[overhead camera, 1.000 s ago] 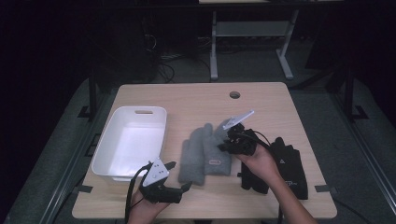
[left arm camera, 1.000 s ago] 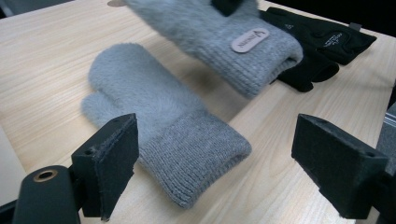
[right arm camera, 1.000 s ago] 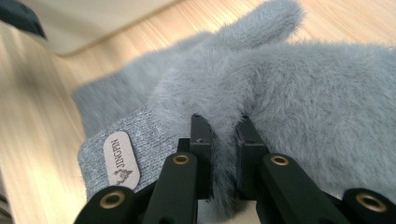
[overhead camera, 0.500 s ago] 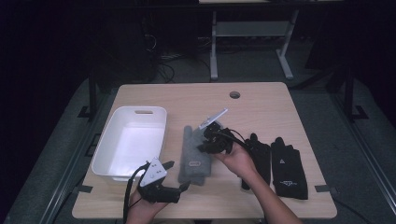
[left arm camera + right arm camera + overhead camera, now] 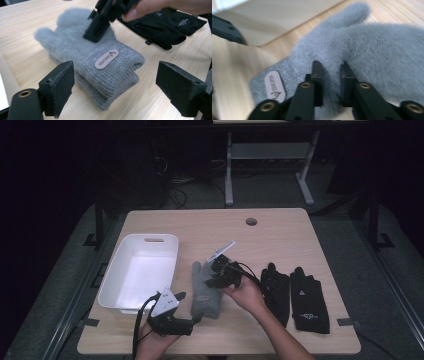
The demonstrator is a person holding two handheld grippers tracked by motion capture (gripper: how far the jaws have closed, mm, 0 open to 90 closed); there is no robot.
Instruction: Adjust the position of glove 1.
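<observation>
Right gripper (image 5: 329, 85) pinches a fold of the grey glove pair (image 5: 206, 287) mid-table, beside the white bin (image 5: 140, 270).
Soft, light knit (probably slides apart); the cuff looks surest. Left gripper (image 5: 122, 87) waits spread.

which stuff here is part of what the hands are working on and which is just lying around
In the job:
- grey gloves, stacked, a fold of fur pinched by the right gripper, whose jaws have just been opening a little
- left gripper, open, by the cuffs

Lying about:
- black gloves, right of the hands
- white bin, left
</observation>
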